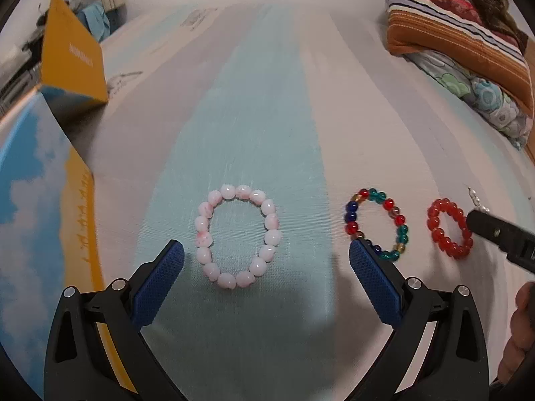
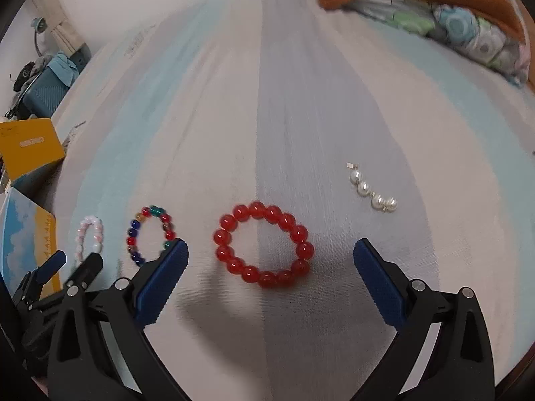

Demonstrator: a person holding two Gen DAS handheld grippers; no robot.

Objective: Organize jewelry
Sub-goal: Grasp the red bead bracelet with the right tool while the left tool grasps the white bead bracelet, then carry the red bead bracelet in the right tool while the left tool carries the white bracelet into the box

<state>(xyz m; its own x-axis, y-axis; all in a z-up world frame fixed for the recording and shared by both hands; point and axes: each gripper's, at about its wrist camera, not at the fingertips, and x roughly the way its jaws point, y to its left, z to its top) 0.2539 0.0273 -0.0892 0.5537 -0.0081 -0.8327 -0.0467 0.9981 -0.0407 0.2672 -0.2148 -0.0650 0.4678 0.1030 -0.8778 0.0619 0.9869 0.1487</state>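
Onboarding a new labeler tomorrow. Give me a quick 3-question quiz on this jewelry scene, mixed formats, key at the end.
1. True or false: the left gripper is shut on the pink-white bracelet.
2. Multiple choice: which bracelet lies between the pink-white one and the red bracelet?
A. the pearl piece
B. the multicolored bracelet
C. a gold chain
3. Fill in: the bracelet framed between the fingers of the right gripper is coloured ____.

Key:
1. False; its fingers are spread wide and the bracelet lies flat on the striped sheet.
2. B
3. red
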